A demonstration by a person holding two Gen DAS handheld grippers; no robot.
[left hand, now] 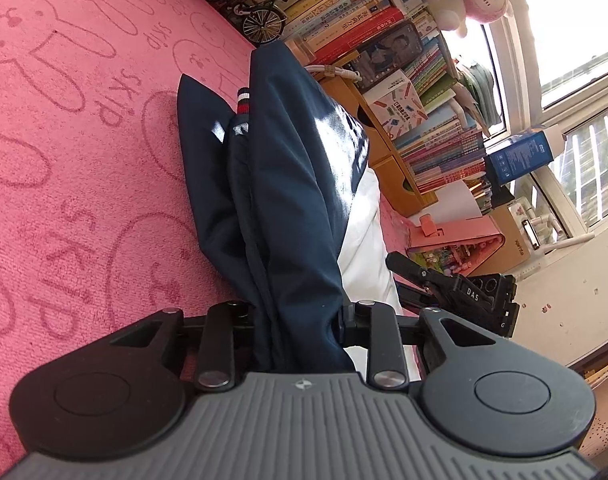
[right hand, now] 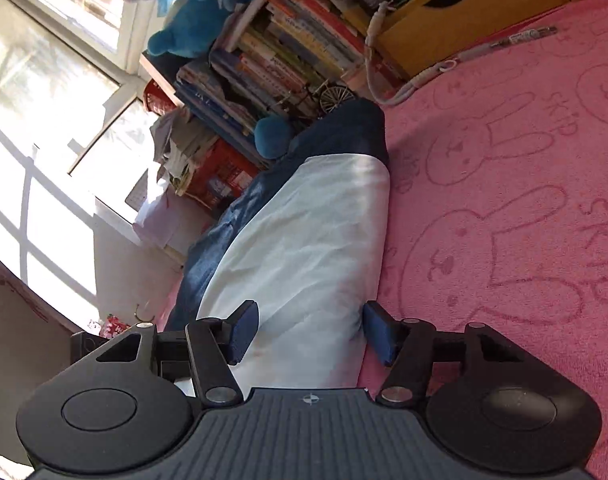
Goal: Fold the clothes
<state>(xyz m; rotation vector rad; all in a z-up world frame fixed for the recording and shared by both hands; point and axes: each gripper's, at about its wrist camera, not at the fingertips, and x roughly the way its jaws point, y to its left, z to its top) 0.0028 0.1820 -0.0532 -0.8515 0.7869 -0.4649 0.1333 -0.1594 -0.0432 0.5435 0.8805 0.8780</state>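
tongs first: the left gripper [left hand: 300,320] is clenched on a bunched fold of the navy-and-white jacket [left hand: 280,184], with dark cloth filling the gap between its arms and its pads buried from sight. the right gripper [right hand: 310,334] stands released, blue pads [right hand: 244,330] spread wide to either side of the white panel, and no cloth is pinched between them; whether the pads brush the fabric cannot be told.

garment position: the jacket [right hand: 300,240] lies on the pink rabbit-print blanket [left hand: 84,160], running lengthwise away from both grippers. in the left wrist view the navy part rises as a ridge from the gripped end, with a red, white and navy striped cuff [left hand: 243,101] showing near its far end and the white panel tucked along the side toward the books. in the right wrist view the white panel lies uppermost, its long edge fairly straight against the blanket, and a navy band caps the far end.

clearance: broad open blanket [right hand: 524,240] lies along one long edge of the garment. the opposite edge lies near stacked books [left hand: 436,136], a wooden drawer unit [right hand: 476,4] and a small model bicycle [left hand: 248,4]. plush toys [right hand: 192,20] sit on the stacks, with a bright window [right hand: 44,120] beyond. a white cable [right hand: 416,80] trails across the blanket near the drawer unit, apart from the jacket.
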